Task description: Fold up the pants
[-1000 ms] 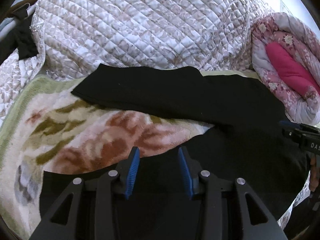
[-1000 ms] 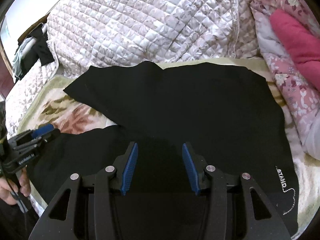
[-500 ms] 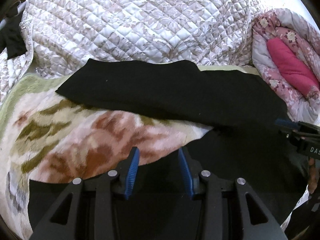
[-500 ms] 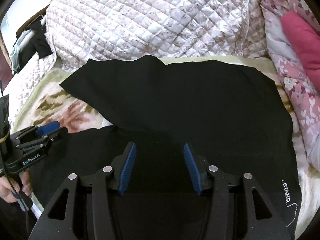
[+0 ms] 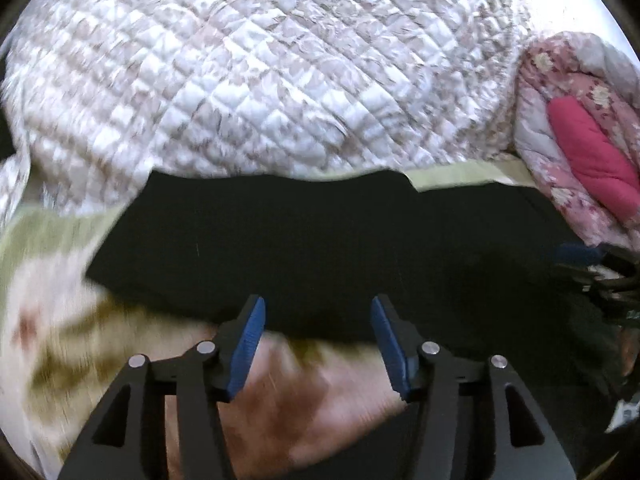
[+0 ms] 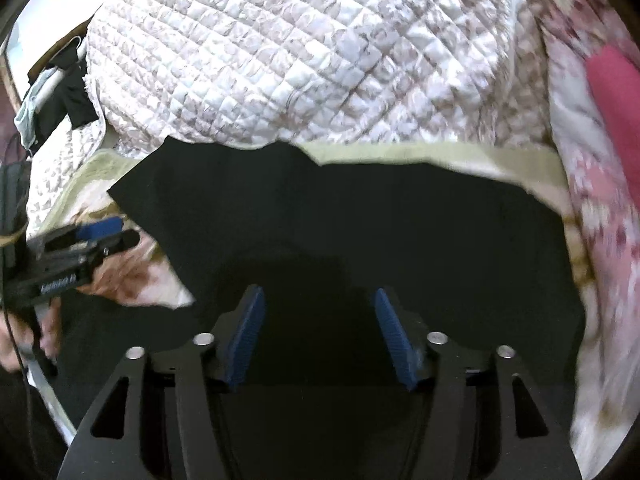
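Left gripper (image 5: pixel 318 324): jaws opening, nothing between the blue pads (image 5: pixel 248 344), released. Right gripper (image 6: pixel 318 320): jaws also opening, blue pads (image 6: pixel 244 340) wide apart, black cloth under and ahead of them but not pinched, released. Black pants (image 6: pixel 360 240) lie flat on the floral fleece blanket (image 5: pixel 60 320), long axis running left-right across both views. One leg stretches out to the left and ends in a straight hem near the blanket's green border (image 6: pixel 440 156); the wider part sits to the right. In the left wrist view the pants (image 5: pixel 320 248) cross just ahead of the fingertips, near edge touching the tip line, bare blanket directly under the jaws. In the right wrist view the right gripper is over the cloth itself; a second dark layer shows nearer the camera. Left gripper shows at the left edge there (image 6: pixel 80 240), over the blanket, a hand (image 6: pixel 24 332) on its grip. Quilted cover (image 5: pixel 260 72) bunched behind; pink floral duvet (image 5: pixel 580 140) rolled at right. No containers in view. Frames motion-blurred.
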`<action>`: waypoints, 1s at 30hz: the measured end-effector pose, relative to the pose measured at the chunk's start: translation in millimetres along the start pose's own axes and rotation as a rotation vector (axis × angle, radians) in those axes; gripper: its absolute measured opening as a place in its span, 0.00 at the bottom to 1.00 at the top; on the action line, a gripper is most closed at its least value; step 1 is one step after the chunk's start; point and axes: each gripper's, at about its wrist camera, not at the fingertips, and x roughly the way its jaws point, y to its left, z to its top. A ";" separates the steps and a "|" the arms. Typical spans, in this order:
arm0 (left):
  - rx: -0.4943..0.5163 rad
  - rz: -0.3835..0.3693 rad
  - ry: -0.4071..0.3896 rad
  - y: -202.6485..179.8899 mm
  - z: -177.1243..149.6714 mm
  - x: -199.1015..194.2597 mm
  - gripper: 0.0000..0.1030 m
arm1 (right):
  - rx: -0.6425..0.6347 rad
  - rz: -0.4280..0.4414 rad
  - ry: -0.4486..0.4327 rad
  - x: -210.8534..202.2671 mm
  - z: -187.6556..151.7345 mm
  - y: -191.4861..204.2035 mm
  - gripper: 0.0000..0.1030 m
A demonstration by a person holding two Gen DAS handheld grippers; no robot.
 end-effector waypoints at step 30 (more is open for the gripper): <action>0.072 0.128 -0.103 -1.6 26.7 -17.8 0.04 | -0.139 -0.074 -0.107 -45.7 33.9 -7.1 0.08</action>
